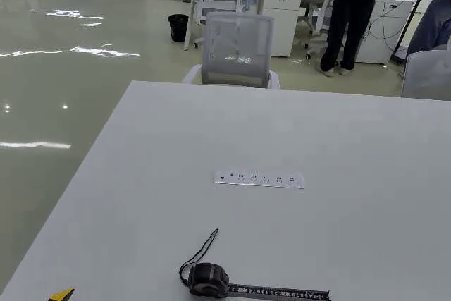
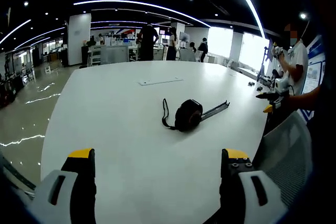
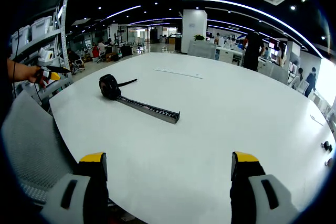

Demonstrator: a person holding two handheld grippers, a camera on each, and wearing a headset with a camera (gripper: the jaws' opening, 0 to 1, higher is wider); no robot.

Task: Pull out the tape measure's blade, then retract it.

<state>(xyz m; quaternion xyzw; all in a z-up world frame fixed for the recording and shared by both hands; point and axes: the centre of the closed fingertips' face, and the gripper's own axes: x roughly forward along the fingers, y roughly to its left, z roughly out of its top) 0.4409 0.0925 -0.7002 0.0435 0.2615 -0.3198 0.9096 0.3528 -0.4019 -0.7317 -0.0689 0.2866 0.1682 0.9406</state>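
The tape measure (image 1: 208, 280) lies near my edge of the table (image 1: 296, 132), its blade (image 1: 282, 292) drawn out flat. Retracting looks next. My left gripper (image 2: 158, 153) and right gripper (image 3: 169, 157) hang spread, holding nothing; one must first grip the case.

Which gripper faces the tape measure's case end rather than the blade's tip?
The left gripper: the black case lies nearest it, blade running away. The right gripper meets the blade's tip first.
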